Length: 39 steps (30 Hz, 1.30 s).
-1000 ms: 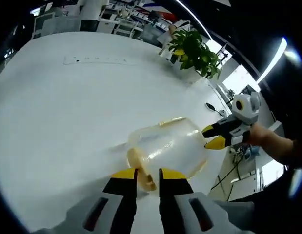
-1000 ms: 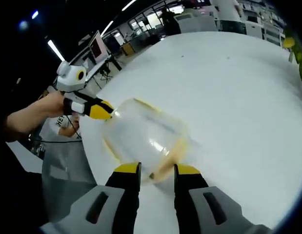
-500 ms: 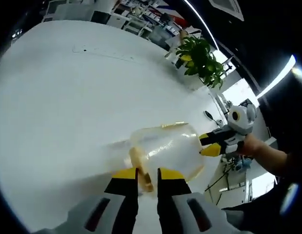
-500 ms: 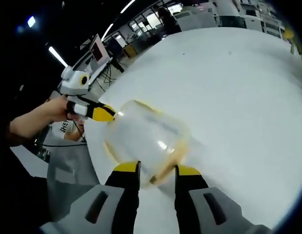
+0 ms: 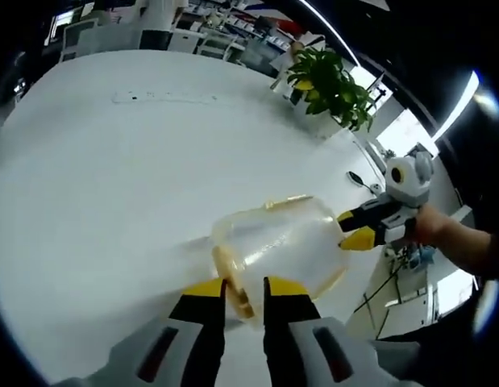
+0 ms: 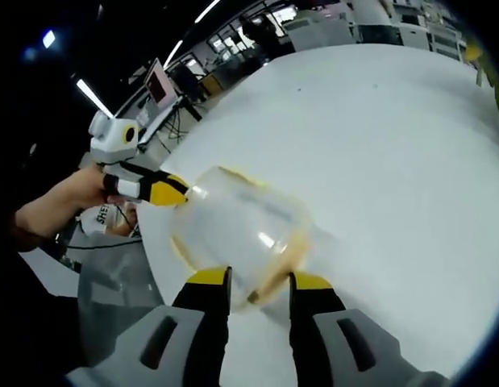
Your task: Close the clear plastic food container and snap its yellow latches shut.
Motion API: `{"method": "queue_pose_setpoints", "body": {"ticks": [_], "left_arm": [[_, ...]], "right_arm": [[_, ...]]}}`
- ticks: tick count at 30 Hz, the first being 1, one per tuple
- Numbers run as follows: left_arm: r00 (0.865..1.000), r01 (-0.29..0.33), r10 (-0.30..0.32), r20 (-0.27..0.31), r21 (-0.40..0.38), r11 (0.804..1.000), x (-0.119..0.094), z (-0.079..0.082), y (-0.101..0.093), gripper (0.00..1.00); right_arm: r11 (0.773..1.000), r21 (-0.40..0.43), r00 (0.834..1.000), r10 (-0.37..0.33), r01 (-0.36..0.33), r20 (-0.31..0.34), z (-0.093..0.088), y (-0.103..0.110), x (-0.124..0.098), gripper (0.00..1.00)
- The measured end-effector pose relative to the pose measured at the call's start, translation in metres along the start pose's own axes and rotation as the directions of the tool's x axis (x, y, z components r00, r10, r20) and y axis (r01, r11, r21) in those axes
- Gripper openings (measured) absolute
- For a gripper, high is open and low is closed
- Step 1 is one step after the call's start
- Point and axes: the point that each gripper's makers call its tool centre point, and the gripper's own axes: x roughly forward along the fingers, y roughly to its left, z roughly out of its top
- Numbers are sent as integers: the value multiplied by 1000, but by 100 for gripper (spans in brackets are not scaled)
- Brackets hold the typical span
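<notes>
The clear container (image 5: 277, 246) sits on the white worktop (image 5: 112, 177) between the two tools, one at each end, so its long axis runs from one tool to the other. The left tool (image 5: 243, 292) has its jaws slightly apart on either side of the yellow latch (image 5: 231, 278) at the container's near end; whether they pinch it, I cannot tell. In the right gripper view the right tool (image 6: 258, 284) stands the same way at the opposite latch (image 6: 273, 280), jaws a little apart and its grip just as unclear. Both tools are equally close, so each latch likely falls to its own side. Beyond the container the worktop runs bare to a potted plant (image 5: 330, 85) and office desks (image 6: 378, 28) behind.
</notes>
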Motion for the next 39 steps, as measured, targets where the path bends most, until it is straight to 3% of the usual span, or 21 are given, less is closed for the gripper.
{"method": "queue_pose_setpoints", "body": {"ticks": [9, 17, 19, 23, 26, 30, 33, 37, 39], "left_arm": [[999, -5, 5, 41, -2, 1000, 1, 1, -1, 13], [999, -5, 4, 33, 20, 1000, 1, 0, -1, 14], [999, -7, 6, 33, 26, 1000, 0, 0, -2, 14], [999, -30, 24, 46, 138, 990, -1, 2, -4, 15], [998, -51, 45, 47, 143, 988, -3, 1, -3, 17], [994, -108, 95, 57, 304, 947, -6, 6, 0, 21], [991, -135, 122, 57, 419, 898, -8, 9, -2, 23], [993, -116, 98, 62, 519, 847, -6, 14, -14, 23], [993, -118, 92, 74, 568, 814, -6, 19, -19, 22]], "right_arm": [[1000, 20, 1000, 1, -1, 28, 0, -1, 1, 27], [984, -167, 998, -62, 61, 3, 7, 1, 0, 29], [969, -234, 997, -82, 80, 3, 8, 0, -1, 30], [941, -318, 993, -116, 114, 13, 11, 2, -1, 31], [921, -367, 991, -131, 129, 20, 12, 3, -1, 32], [906, -407, 993, -121, 115, 11, 13, 5, 0, 32], [881, -459, 992, -129, 115, 2, 15, 5, 1, 34], [822, -561, 992, -126, 98, -12, 18, 8, 2, 34], [777, -623, 992, -126, 85, -22, 19, 11, 2, 34]]}}
